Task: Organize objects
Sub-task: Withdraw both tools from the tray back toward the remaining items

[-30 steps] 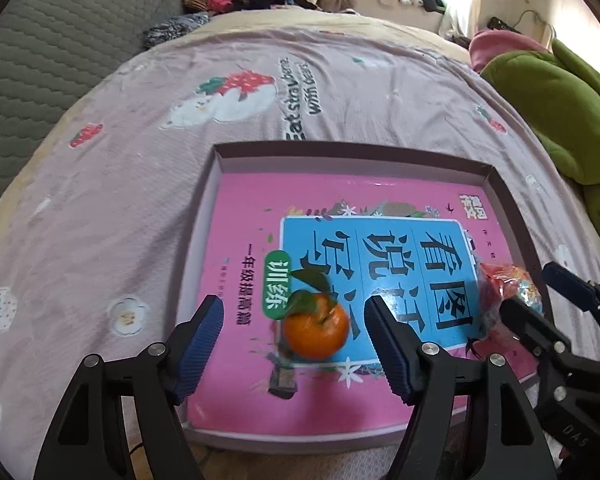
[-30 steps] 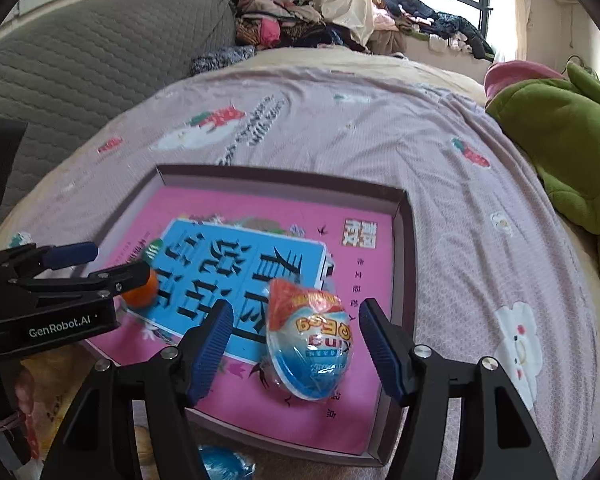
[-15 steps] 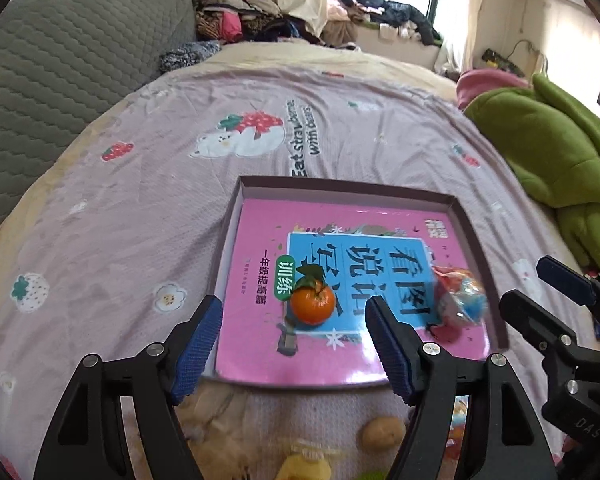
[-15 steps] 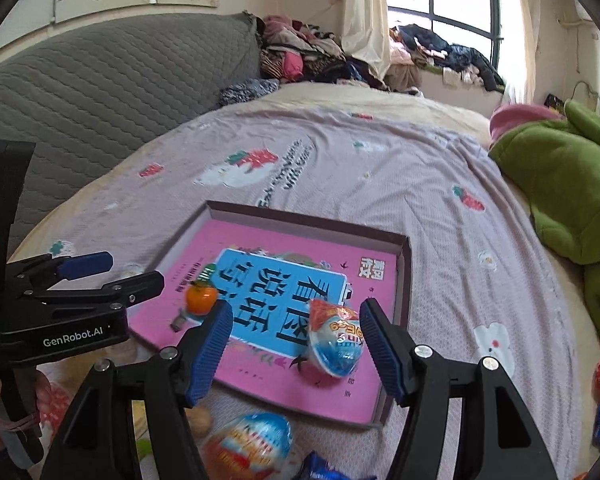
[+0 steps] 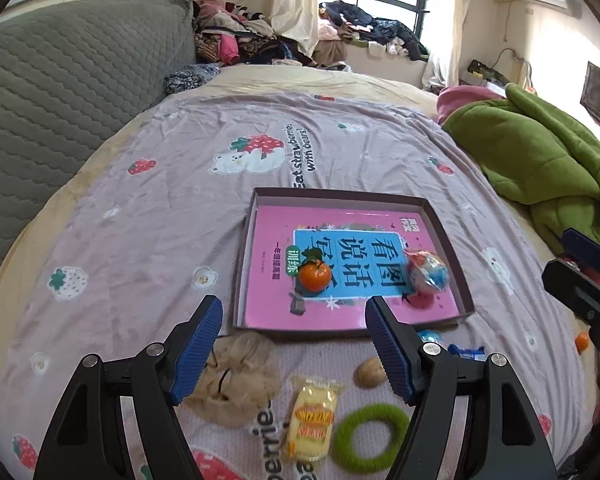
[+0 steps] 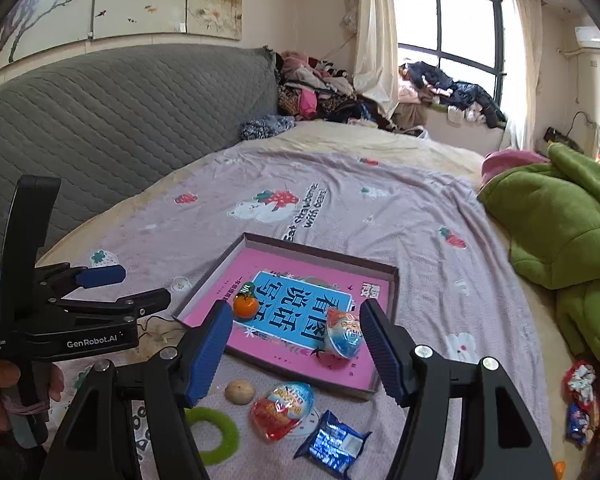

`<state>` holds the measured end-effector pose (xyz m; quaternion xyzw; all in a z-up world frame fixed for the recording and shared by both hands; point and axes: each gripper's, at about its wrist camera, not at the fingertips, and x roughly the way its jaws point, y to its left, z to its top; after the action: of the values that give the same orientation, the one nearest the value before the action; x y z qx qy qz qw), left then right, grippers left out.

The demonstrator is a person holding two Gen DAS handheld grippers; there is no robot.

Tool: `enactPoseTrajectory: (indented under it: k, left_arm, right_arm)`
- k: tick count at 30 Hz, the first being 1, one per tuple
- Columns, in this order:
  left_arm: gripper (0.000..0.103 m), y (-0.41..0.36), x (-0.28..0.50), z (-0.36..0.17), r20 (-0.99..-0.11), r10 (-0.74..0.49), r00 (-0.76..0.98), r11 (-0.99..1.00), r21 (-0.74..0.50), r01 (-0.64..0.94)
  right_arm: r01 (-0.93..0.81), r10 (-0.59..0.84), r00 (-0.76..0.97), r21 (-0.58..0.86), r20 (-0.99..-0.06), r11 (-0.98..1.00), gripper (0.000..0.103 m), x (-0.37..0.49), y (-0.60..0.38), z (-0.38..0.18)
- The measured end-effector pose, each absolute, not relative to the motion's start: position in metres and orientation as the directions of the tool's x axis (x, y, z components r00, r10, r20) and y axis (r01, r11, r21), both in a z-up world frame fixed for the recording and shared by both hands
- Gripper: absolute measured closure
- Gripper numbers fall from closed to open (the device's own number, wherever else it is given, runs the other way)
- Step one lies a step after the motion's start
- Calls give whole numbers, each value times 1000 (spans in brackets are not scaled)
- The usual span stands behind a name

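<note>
A shallow box [image 5: 244,272] lined with a pink book cover lies on the bed. Inside it rest a small orange mandarin [image 5: 314,276] and a foil-wrapped toy egg [image 5: 426,271], apart from each other. My left gripper [image 5: 293,312] hovers open and empty above the box's near edge. My right gripper [image 6: 296,314] is also open and empty, raised in front of the box [image 6: 324,254]. Loose on the sheet before the box are a walnut [image 5: 369,372], a yellow snack packet [image 5: 313,420], a green ring [image 5: 370,436], a second toy egg [image 6: 283,404] and a blue packet [image 6: 332,444].
A beige cloth pouch [image 5: 236,380] lies left of the snack packet. A green blanket [image 5: 540,160] is heaped along the bed's right side, with snack wrappers [image 6: 580,396] below it. A grey quilted headboard [image 5: 60,100] borders the left. Clothes [image 5: 240,44] pile up at the far end.
Both grippers have pulled back and risen away from the box, still open. The mandarin and toy egg stay in the box. The loose items in front of it have come into view.
</note>
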<state>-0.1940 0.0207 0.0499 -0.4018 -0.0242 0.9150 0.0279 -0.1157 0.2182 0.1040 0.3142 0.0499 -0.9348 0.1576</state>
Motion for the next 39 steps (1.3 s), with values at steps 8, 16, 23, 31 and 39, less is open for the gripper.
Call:
enactPoseTrajectory:
  k: [8, 16, 23, 31, 39]
  left_arm:
    - [28, 22, -155, 64, -702, 87, -707, -996, -56, -68]
    - [28, 40, -121, 69, -666, 104, -739, -992, -16, -124]
    - [28, 56, -103, 62, -646, 125, -753, -988, -8, -156]
    - [28, 72, -93, 43, -648, 135, -749, -982, 14, -189]
    - [28, 69, -89, 23, -672, 138, -727, -981, 9, -194]
  right_arm:
    - [314, -264, -772, 14, -579, -949, 37, -75, 222, 117]
    - [290, -265, -766, 52, -585, -955, 37, -52, 237, 111]
    - [249, -232, -761, 56, -606, -967, 37, -44, 258, 98]
    - [223, -221, -736, 79, -640, -972, 37, -45, 271, 77]
    - [243, -233, -728, 75, -645, -967, 37, -45, 261, 72]
